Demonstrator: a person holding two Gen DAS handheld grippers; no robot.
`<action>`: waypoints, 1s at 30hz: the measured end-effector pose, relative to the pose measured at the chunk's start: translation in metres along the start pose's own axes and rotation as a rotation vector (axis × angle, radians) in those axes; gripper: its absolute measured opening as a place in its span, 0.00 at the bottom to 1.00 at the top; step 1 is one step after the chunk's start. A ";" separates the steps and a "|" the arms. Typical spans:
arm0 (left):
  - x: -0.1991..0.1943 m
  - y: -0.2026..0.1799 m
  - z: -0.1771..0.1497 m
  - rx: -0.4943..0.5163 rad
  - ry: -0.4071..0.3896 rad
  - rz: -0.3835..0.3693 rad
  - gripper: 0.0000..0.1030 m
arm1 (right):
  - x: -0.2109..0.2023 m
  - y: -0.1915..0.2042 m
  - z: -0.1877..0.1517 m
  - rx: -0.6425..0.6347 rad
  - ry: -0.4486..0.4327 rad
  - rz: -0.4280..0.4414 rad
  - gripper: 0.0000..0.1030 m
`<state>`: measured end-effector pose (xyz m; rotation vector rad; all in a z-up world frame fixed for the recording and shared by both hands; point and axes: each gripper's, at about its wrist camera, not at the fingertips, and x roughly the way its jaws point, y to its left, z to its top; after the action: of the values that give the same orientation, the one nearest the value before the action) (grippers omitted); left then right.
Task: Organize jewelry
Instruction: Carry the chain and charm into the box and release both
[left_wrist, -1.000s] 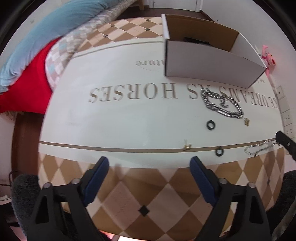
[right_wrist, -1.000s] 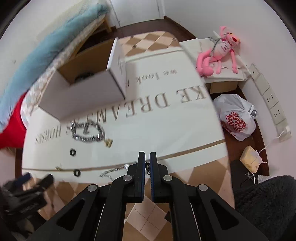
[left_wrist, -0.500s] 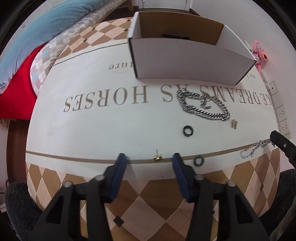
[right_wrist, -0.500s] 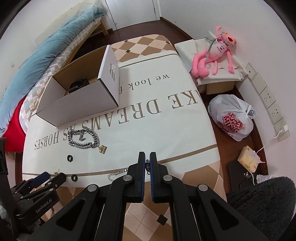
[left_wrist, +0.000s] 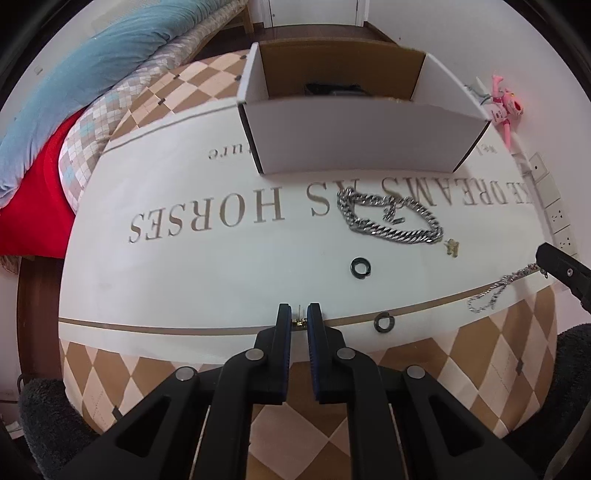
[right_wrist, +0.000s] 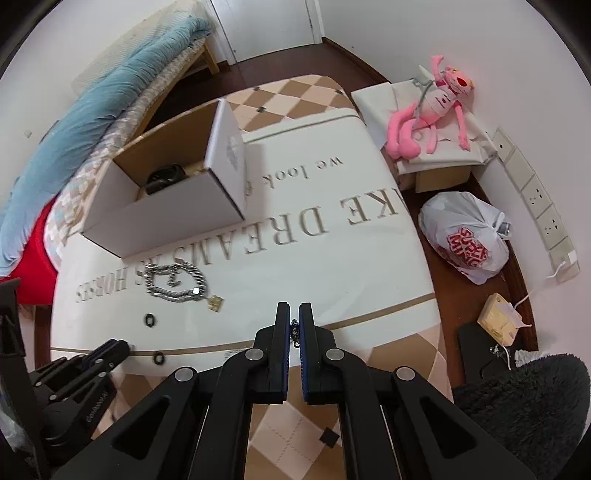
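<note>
Up and to the right of the gripper a pink plush toy (right_wrist: 436, 110) lies on white cloth; below it a knotted white plastic bag (right_wrist: 467, 236) sits on the brown floor

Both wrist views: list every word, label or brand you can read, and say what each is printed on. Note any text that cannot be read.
"KE DREAMS AS HORSES", start cut off: large letters on the white table cover.
"we look": smaller script on the same cover, near the white cardboard box; the rest is hidden.
"SUPER MING", partly crumpled: red print on the white plastic bag.
Unreadable: a faint mark on the box's end panel and raised lettering on the left gripper body.
</note>
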<state>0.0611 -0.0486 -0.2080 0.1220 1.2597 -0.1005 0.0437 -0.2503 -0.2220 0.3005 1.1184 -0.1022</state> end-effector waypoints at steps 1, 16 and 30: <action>-0.003 0.004 0.003 -0.003 -0.007 -0.008 0.06 | -0.003 0.003 0.001 -0.003 -0.004 0.007 0.05; -0.094 0.039 0.120 -0.057 -0.175 -0.148 0.06 | -0.094 0.068 0.106 -0.119 -0.182 0.212 0.05; -0.022 0.055 0.195 -0.069 -0.026 -0.115 0.06 | 0.006 0.105 0.195 -0.185 0.002 0.129 0.05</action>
<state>0.2459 -0.0227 -0.1260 -0.0113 1.2422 -0.1573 0.2397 -0.2058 -0.1291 0.2061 1.0988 0.1155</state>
